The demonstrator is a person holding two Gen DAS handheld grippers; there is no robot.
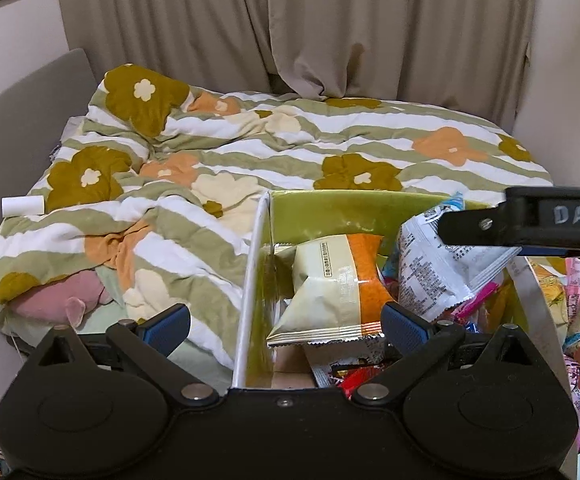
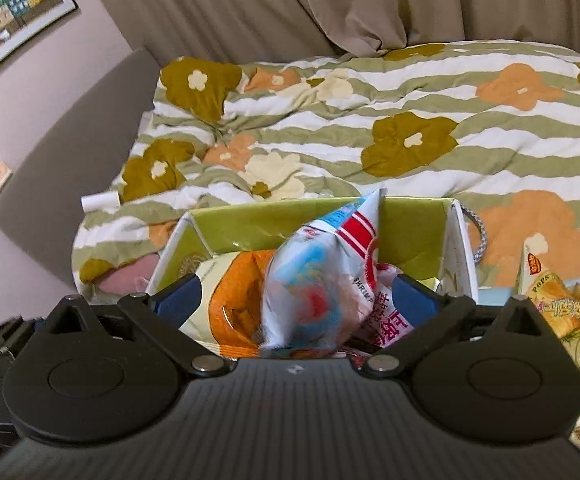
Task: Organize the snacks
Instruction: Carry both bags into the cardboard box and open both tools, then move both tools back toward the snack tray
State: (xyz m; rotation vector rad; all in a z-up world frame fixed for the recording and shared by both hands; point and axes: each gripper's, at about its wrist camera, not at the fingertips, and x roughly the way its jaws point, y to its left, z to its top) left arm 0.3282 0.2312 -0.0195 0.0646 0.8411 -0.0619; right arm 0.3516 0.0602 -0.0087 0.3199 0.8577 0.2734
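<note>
A green-lined cardboard box (image 1: 330,212) sits on the bed and holds several snack packets. In the left wrist view, my left gripper (image 1: 286,326) is open above the box; a cream and orange packet (image 1: 330,284) lies between its spread fingers, untouched. A white shrimp snack packet (image 1: 438,268) stands in the box under my right gripper's finger (image 1: 522,220). In the right wrist view, my right gripper (image 2: 296,300) is open over the box (image 2: 290,220). The blue, white and red shrimp packet (image 2: 322,280) looks blurred between the fingers, above the cream and orange packet (image 2: 230,304).
A flowered green-striped duvet (image 1: 250,152) covers the bed. More snack packets (image 2: 558,312) lie right of the box. A white paper roll (image 1: 22,205) lies at the duvet's left edge, and a pink plush (image 1: 66,300) sits under it. Beige curtains hang behind.
</note>
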